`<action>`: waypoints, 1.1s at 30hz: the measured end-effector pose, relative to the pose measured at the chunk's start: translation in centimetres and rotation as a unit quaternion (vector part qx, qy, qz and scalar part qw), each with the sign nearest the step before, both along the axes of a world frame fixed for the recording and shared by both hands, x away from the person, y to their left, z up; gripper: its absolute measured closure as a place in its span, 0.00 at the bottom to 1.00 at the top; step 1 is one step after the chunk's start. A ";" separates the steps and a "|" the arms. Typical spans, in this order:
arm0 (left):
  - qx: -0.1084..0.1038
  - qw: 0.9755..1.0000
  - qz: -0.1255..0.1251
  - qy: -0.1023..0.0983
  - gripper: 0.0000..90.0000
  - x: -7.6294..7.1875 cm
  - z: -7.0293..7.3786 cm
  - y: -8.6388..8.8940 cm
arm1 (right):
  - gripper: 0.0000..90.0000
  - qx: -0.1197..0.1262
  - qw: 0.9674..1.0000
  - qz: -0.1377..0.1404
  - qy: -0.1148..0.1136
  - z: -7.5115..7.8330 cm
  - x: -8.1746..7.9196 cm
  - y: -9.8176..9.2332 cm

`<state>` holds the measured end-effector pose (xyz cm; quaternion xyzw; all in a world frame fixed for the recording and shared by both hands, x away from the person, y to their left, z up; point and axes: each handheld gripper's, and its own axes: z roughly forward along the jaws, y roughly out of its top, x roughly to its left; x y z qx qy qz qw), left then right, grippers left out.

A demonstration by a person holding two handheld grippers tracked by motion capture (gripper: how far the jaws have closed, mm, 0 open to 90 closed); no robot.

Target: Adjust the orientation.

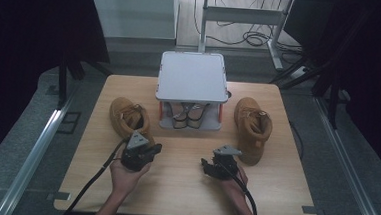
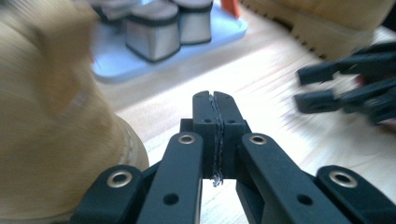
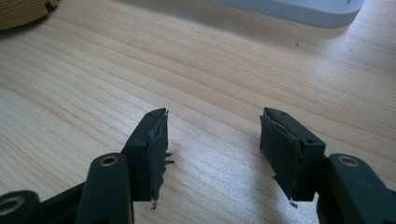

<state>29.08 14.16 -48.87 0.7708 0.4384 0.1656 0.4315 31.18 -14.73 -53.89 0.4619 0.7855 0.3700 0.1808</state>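
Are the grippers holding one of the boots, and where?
No. The left gripper is shut on nothing beside the left boot; the right gripper is open above the bare table.

A big table of light wood fills the middle of the high view. At its far edge, in the upper middle, stands a small grey plastic rack with a flat top and orange posts. A pair of grey shoes sits on its low shelf. Black cables lie on the floor at the top.
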 end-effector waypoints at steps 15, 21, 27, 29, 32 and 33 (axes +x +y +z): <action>0.035 0.996 0.067 -0.037 0.99 1.0 -2.5 0.3 | 0.46 -0.002 1.000 -0.003 0.001 -0.1 0.1 0.0; 0.019 0.997 0.071 -0.028 1.00 1.3 -2.5 1.3 | 0.46 -0.001 1.000 -0.004 0.000 0.0 0.1 -0.1; 0.012 0.998 0.064 -0.022 1.00 1.2 -2.5 1.7 | 0.46 -0.001 1.000 -0.005 -0.002 0.1 0.0 -0.2; 0.012 0.998 0.060 -0.022 1.00 1.1 -2.4 2.0 | 0.46 -0.001 1.000 -0.006 -0.003 0.2 0.0 -0.3; 0.011 0.998 0.055 -0.022 1.00 0.9 -2.4 2.4 | 0.46 0.000 1.000 -0.009 -0.005 0.2 0.1 -0.5; 0.008 0.998 0.053 -0.020 1.00 0.8 -2.4 2.6 | 0.46 0.000 1.000 -0.008 -0.005 0.3 0.1 -0.5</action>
